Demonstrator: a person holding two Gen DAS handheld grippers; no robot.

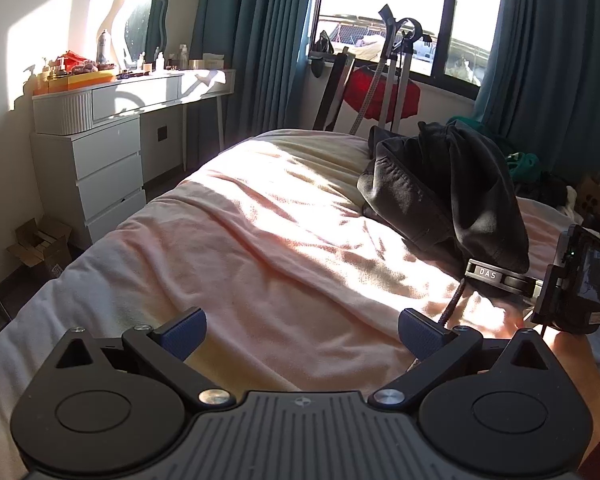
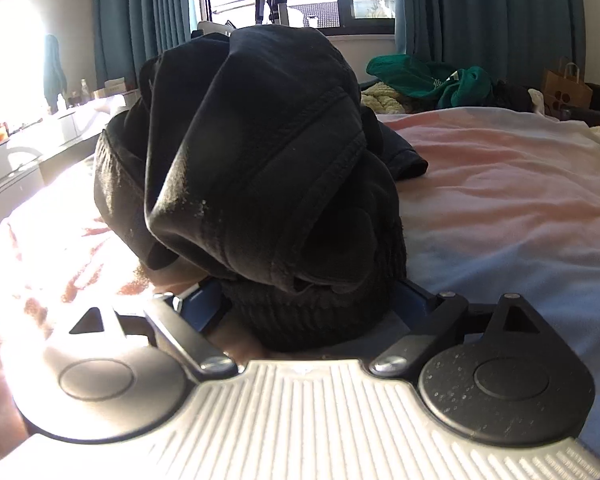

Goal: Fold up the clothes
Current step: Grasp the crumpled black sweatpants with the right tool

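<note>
One black garment, soft, floppy, bunched betw right gripper jaws, pinching ribbed hem; left gripper jaws spread, nothing betw them.

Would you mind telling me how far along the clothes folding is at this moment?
Nothing looks folded yet. The black garment sits bunched in a heap on the pink bedcover. In hand: the right tongs are closed on a ribbed edge of that garment, while the left tongs hang open and empty over the bedcover. Left: spreading it flat, folding it, then the green clothes piled beyond.
</note>
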